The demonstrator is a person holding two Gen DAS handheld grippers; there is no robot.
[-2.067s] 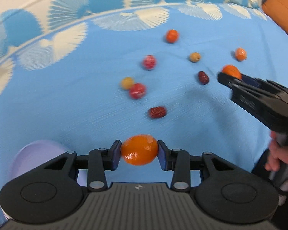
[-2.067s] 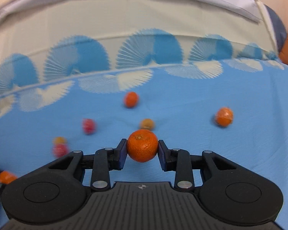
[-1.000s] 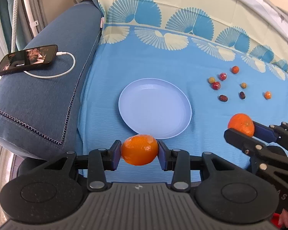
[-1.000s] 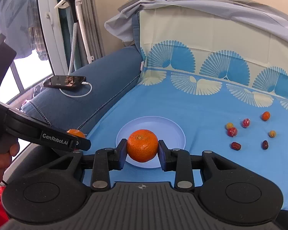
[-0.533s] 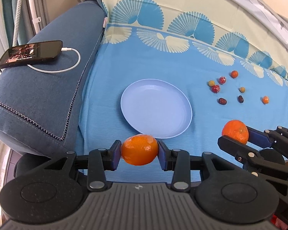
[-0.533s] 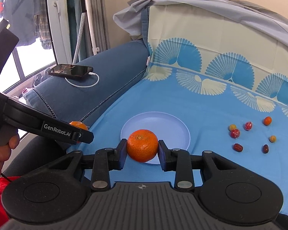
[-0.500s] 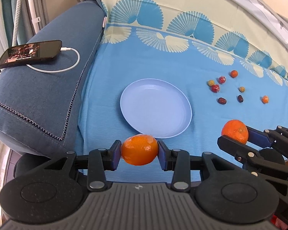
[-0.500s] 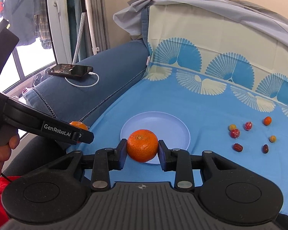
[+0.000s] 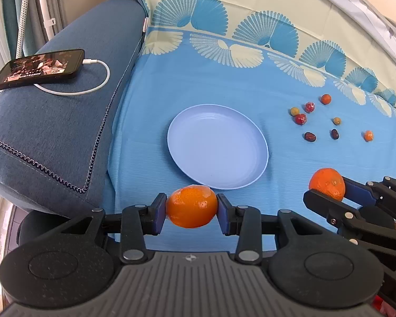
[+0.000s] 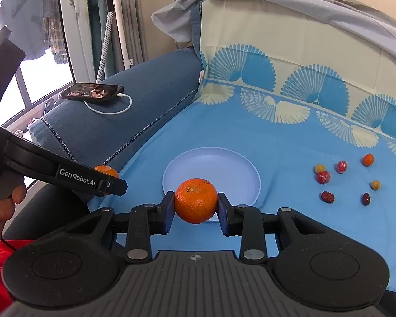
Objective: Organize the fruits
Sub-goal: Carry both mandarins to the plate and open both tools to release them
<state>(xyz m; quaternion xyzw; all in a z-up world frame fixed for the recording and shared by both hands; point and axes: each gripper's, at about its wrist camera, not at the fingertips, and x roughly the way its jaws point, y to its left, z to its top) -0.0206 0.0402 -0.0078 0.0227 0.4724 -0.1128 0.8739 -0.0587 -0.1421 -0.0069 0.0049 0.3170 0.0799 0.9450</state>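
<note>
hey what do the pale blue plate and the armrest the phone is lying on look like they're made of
Plate: probably plastic or melamine; smooth, evenly pale blue, soft satin sheen, thin rim, though glazed ceramic is possible. Armrest: woven upholstery fabric, matte denim-like blue, with visible weave and a stitched seam.

Plate (image 9: pixel 258 155) sits wide open mid-frame, nothing in it, bare blue cloth (image 9: pixel 150 121) all around. Left side's walled off by the sofa arm (image 9: pixel 66 121) with a phone (image 9: pixel 39 68) on it, and the small fruits (image 9: pixel 310 136) clutter the cloth at right.
</note>
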